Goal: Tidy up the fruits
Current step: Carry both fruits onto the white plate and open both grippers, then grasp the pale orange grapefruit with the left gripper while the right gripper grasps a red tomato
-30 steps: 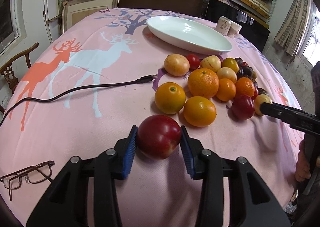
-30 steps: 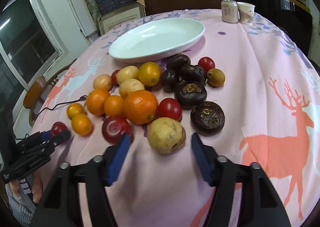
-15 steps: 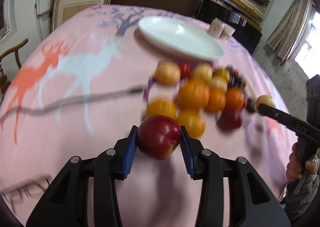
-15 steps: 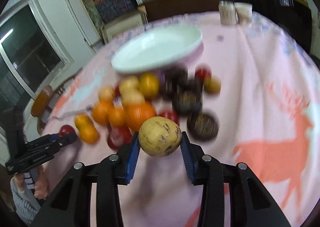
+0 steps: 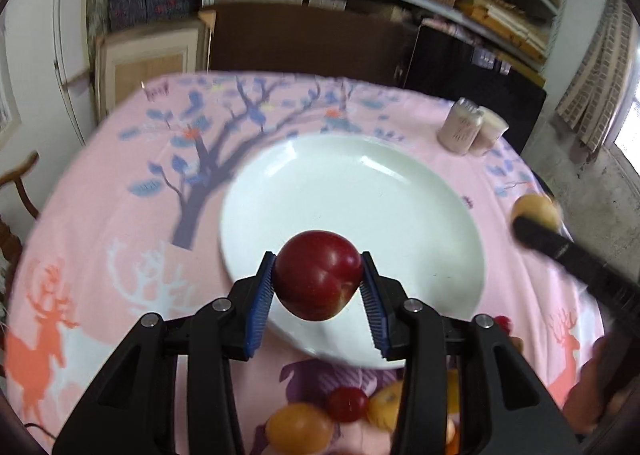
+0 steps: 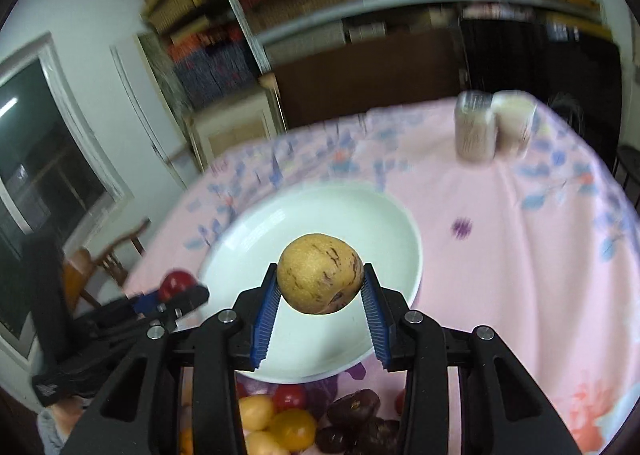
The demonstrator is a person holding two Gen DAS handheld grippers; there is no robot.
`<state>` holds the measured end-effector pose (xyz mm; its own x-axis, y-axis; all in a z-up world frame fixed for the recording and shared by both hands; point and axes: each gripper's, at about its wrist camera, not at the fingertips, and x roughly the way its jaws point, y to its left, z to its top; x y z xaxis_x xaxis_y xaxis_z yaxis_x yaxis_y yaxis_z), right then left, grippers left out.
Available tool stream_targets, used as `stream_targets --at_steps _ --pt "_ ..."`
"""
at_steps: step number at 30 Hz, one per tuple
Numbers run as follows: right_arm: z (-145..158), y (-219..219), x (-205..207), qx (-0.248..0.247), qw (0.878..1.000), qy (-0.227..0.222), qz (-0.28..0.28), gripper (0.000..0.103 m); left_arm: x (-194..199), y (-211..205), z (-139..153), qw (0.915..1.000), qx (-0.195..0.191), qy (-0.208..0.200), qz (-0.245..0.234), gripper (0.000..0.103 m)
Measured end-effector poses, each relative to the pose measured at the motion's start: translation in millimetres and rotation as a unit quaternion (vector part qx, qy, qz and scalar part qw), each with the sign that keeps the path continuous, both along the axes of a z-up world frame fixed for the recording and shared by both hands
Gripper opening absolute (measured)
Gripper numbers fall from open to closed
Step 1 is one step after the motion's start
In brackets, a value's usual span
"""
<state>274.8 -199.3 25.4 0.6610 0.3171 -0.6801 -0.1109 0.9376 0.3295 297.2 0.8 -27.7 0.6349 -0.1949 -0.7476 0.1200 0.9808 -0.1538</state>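
My left gripper (image 5: 318, 295) is shut on a dark red plum (image 5: 318, 275) and holds it in the air over the near rim of the white oval plate (image 5: 400, 207). The right gripper (image 6: 320, 299) is shut on a tan speckled round fruit (image 6: 320, 279), lifted above the same plate (image 6: 352, 215). Each gripper shows in the other's view: the right one (image 5: 536, 227) at the plate's right, the left one (image 6: 180, 291) at its left. The remaining fruits (image 6: 288, 423) lie in a pile just below the plate's near edge, partly hidden by the fingers.
Two pale cups (image 5: 472, 131) stand on the pink deer-print cloth (image 5: 100, 239) beyond the plate to the right. A wooden chair (image 6: 108, 259) sits at the table's left side. Shelves and boxes fill the back wall.
The right gripper closed on the tan fruit and lifted it. Both grippers then carried their fruits forward and up from the near table to over the plate.
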Motion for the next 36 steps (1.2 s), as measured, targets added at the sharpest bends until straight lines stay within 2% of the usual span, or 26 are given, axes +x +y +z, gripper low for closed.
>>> stream_targets --at_steps 2,6,7,8,9,10,12,18,20,21,25,28,31,36 --pt "-21.9 11.4 11.6 -0.026 0.999 0.020 0.016 0.041 8.9 -1.9 -13.5 0.9998 0.004 0.015 -0.008 0.041" --pt "-45.1 33.2 14.9 -0.068 0.996 0.044 0.040 0.043 15.4 -3.3 -30.1 0.9992 0.024 0.028 -0.013 0.042" --pt "-48.3 36.5 15.1 -0.075 0.995 0.048 0.042 0.046 13.4 -2.9 -31.2 0.9993 0.020 0.028 -0.014 0.046" --pt "-49.3 37.7 14.6 -0.081 0.995 0.046 0.041 0.057 11.7 -2.6 -30.5 0.9994 0.016 0.027 -0.014 0.056" --pt "-47.4 40.1 12.3 -0.087 0.995 0.039 0.037 0.070 10.6 -1.8 -29.4 0.9996 0.014 0.023 -0.012 0.060" --pt "-44.6 40.0 10.8 -0.091 0.995 0.031 0.034 0.073 8.8 -1.4 -27.6 0.9997 0.015 0.019 -0.009 0.066" --pt "-35.4 36.7 4.6 -0.093 0.995 0.009 0.025 0.074 2.9 -0.3 -21.6 0.9998 0.012 0.007 -0.012 0.067" --pt "-0.9 11.9 -31.1 -0.051 0.998 -0.044 0.000 0.076 -31.3 17.8 -1.2 0.9994 0.017 -0.030 0.010 0.068" --pt "2.7 3.4 -44.3 -0.042 0.998 -0.050 -0.008 0.078 -51.0 29.6 0.3 0.9987 0.012 -0.042 0.028 0.078" --pt "2.7 -1.8 -54.9 -0.042 0.997 -0.056 -0.016 0.081 -61.5 35.2 -1.0 0.9984 0.010 -0.044 0.035 0.079" --pt "-8.7 -24.2 -91.7 -0.037 0.996 -0.058 -0.049 0.089 -95.6 48.8 -19.9 0.9991 -0.006 -0.026 0.032 0.079" --pt "-18.8 -46.2 -104.1 -0.005 0.996 -0.040 -0.077 0.089 -108.5 42.9 -34.5 0.9995 0.021 -0.012 0.018 0.079" --pt "-20.8 -64.0 -105.2 0.030 0.994 -0.036 -0.096 0.089 -111.2 35.1 -37.9 0.9998 0.017 -0.007 -0.011 0.079" --pt "-26.2 -67.0 -103.3 0.035 0.994 -0.021 -0.099 0.089 -104.2 27.1 -52.4 0.9989 0.039 0.014 -0.022 0.079"
